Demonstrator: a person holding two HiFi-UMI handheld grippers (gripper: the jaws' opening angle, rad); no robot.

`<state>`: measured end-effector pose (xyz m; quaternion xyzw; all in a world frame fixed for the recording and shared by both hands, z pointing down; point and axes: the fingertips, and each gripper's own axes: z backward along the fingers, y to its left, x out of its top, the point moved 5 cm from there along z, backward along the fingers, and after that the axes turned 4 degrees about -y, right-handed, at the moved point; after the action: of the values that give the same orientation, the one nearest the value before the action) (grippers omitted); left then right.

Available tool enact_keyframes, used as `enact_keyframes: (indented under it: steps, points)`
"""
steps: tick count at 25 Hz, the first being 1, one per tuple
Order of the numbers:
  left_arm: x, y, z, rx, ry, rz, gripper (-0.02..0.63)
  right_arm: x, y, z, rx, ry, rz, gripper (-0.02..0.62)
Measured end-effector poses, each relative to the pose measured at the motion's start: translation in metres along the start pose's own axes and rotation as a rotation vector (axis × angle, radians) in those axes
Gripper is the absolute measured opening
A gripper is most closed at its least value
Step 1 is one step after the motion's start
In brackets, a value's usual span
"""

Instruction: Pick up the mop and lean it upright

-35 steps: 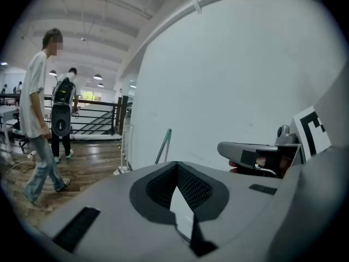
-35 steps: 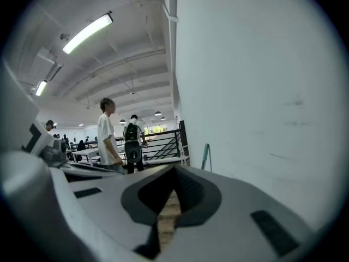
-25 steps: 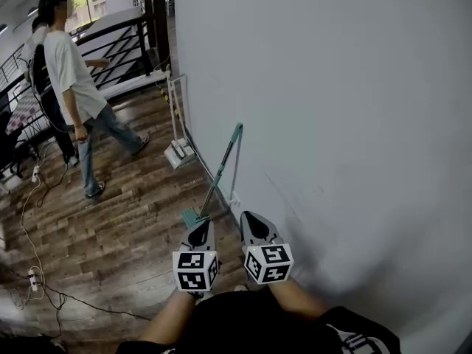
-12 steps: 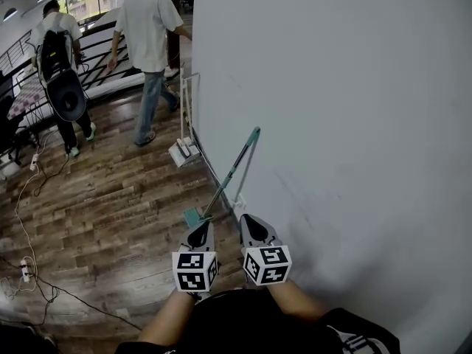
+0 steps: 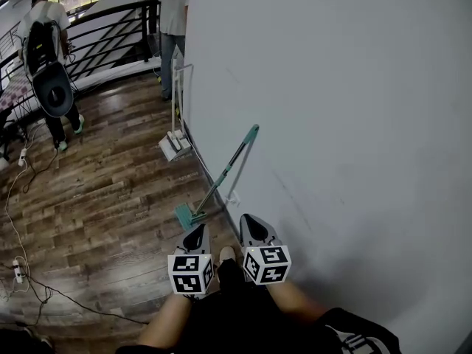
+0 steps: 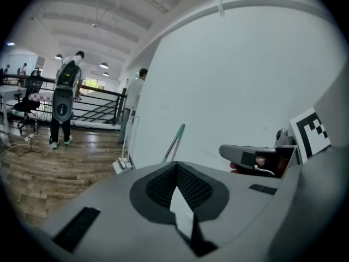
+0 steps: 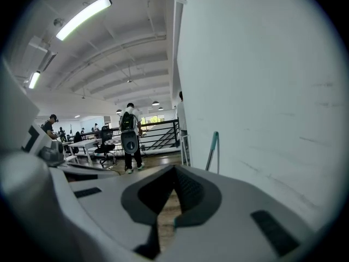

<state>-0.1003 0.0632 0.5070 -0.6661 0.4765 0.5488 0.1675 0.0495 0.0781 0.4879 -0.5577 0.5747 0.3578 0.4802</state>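
The mop [image 5: 225, 170] has a grey pole with a teal grip and a teal head [image 5: 185, 215]. It leans upright against the white wall, head on the wood floor. It also shows ahead as the mop [image 6: 174, 141] in the left gripper view and the mop [image 7: 212, 150] in the right gripper view. My left gripper [image 5: 196, 234] and right gripper [image 5: 251, 226] hang side by side just short of the mop head, apart from it. Both are shut with nothing between the jaws, as the left gripper [image 6: 178, 196] and right gripper [image 7: 167, 205] views show.
A white long-handled tool [image 5: 174, 139] leans on the wall further along. A person with a backpack [image 5: 46, 57] and another person [image 5: 171, 28] stand by the black railing [image 5: 110, 43]. Cables and a power strip [image 5: 18, 270] lie on the floor at left. The white wall [image 5: 346, 124] fills the right.
The two people have walked away toward the railing and the far end of the wall. The mop stays leaning in place. Both grippers have hardly moved.
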Motion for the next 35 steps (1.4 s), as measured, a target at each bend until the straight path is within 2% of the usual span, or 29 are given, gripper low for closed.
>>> enact_keyframes:
  steps: [6,11,16,21,28,35]
  points:
    - [0.019,0.015,-0.052,0.027,0.029,-0.065,-0.005,0.004,-0.028,-0.058,0.007,-0.020,-0.051,0.012]
    - [0.053,0.018,-0.109,0.036,0.024,-0.105,-0.003,0.033,-0.068,-0.112,-0.004,-0.052,-0.081,0.012]
    - [0.077,0.008,-0.141,0.022,0.027,-0.113,-0.005,0.058,-0.096,-0.132,-0.026,-0.060,-0.101,0.012]
    - [0.078,0.003,-0.164,0.028,0.063,-0.116,-0.005,0.058,-0.115,-0.150,-0.018,-0.035,-0.135,0.012]
    - [0.093,-0.006,-0.192,0.044,0.072,-0.155,-0.005,0.064,-0.133,-0.164,-0.025,-0.055,-0.192,0.012]
    - [0.099,-0.015,-0.220,0.015,0.077,-0.168,-0.005,0.053,-0.137,-0.177,-0.019,-0.004,-0.244,0.014]
